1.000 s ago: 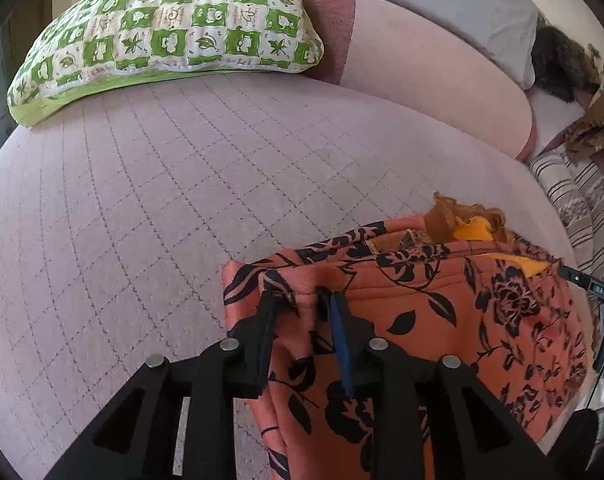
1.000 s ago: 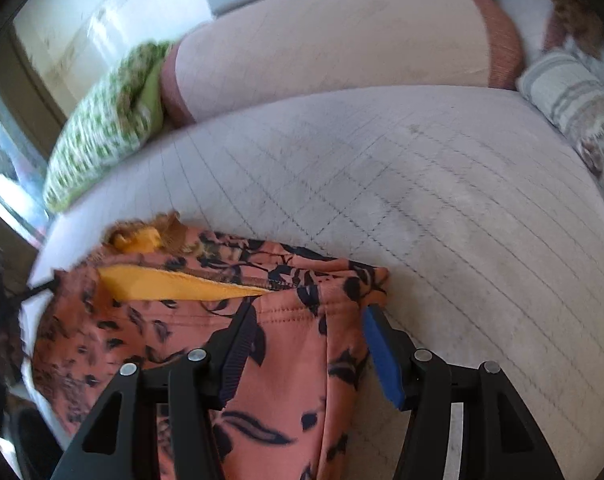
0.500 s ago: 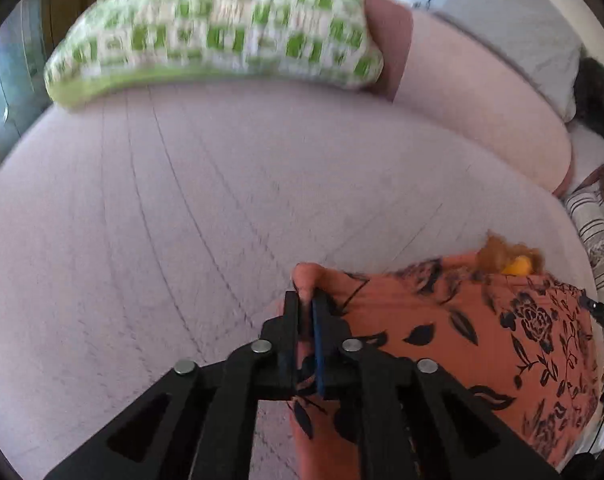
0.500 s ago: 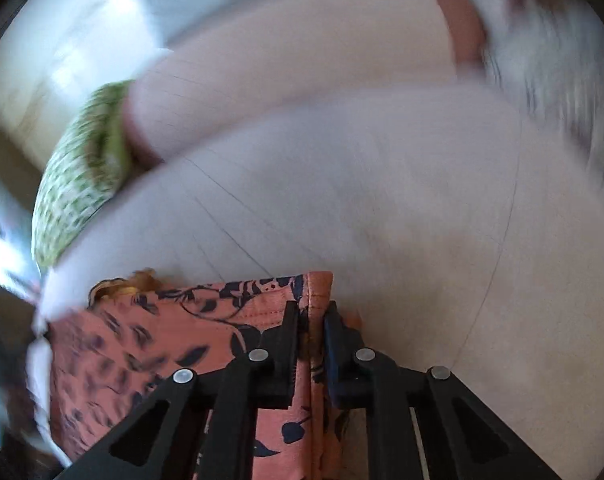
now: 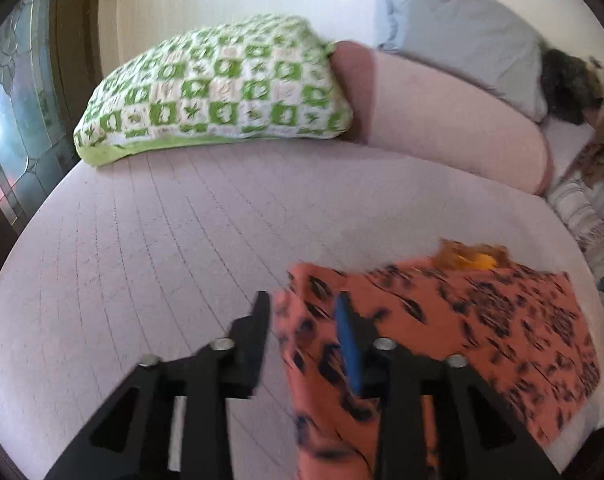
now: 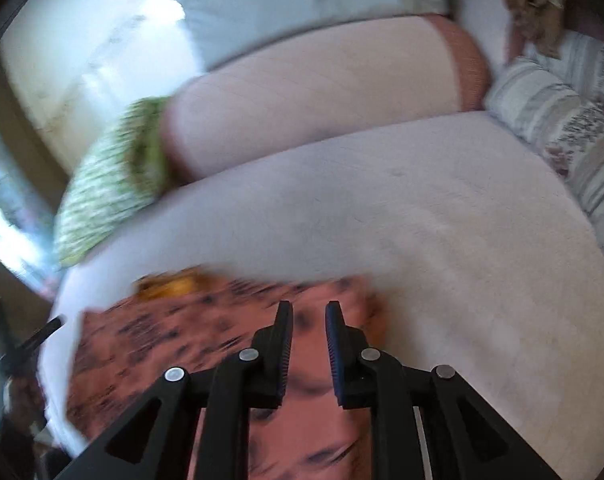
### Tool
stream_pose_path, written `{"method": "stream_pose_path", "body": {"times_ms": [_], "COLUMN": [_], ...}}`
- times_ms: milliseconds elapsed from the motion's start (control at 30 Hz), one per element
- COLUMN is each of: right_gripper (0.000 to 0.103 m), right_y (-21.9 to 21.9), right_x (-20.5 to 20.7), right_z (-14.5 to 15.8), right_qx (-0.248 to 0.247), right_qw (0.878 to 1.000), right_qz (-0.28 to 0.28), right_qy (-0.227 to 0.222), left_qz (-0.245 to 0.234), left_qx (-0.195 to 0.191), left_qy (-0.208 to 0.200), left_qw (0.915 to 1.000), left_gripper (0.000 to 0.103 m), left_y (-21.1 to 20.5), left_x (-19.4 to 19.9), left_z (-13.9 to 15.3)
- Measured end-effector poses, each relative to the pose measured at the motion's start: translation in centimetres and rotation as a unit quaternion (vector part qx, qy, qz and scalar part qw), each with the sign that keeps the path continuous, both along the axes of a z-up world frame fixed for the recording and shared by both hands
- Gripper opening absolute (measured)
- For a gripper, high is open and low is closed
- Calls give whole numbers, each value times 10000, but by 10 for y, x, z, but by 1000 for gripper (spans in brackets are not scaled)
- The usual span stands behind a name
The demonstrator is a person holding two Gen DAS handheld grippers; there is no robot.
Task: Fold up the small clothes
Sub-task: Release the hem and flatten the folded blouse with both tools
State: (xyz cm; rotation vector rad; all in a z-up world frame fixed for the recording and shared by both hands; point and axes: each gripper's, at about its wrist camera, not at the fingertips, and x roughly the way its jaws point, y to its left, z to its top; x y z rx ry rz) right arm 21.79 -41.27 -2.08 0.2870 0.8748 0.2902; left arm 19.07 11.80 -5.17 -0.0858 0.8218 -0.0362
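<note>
Pale pink quilted bedding (image 5: 174, 248) stretches ahead of both tools, with a green-and-white checked pillow (image 5: 222, 88) and a long pink bolster (image 5: 454, 120) well beyond the jaws. An orange garment with a black floral print (image 5: 482, 320) lies flat, its near-left corner sitting between the widely parted jaws of the left gripper (image 5: 302, 320). The right gripper (image 6: 308, 320) hovers over the cloth's right edge, jaws partly open, gripping nothing. One fold looks laid down and released; next, each tool should pinch a fresh edge for another fold.
</note>
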Motion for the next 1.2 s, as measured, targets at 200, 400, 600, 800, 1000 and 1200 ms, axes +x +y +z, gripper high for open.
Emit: {"method": "stream_pose_path", "body": {"times_ms": [200, 400, 600, 800, 1000, 1200], "right_gripper": [20, 22, 64, 64, 64, 13], "right_y": [19, -2, 5, -41, -65, -60], "right_x": [-14, -48, -123, -167, -148, -134], "right_z": [-69, -54, -43, -82, -105, -122], "right_qx": [-272, 252, 1076, 2553, 3327, 3317], "right_qw": [9935, 9944, 9904, 9445, 9055, 9000], "right_qz": [291, -411, -342, -1519, -2182, -2321], "right_qy": [1064, 939, 793, 1402, 1477, 1614], "left_qz": [-379, -170, -254, 5, -137, -135], "left_qx": [-72, 134, -118, -462, -537, -471], "left_qy": [266, 670, 99, 505, 307, 401], "left_qw": [9989, 9975, 9996, 9977, 9980, 9980], "left_gripper": [45, 46, 66, 66, 66, 66], "left_y": [-34, -38, -51, -52, -66, -64], "left_x": [-35, -36, -87, -105, -102, -100], "left_z": [-26, -46, -21, -41, -33, -45]}}
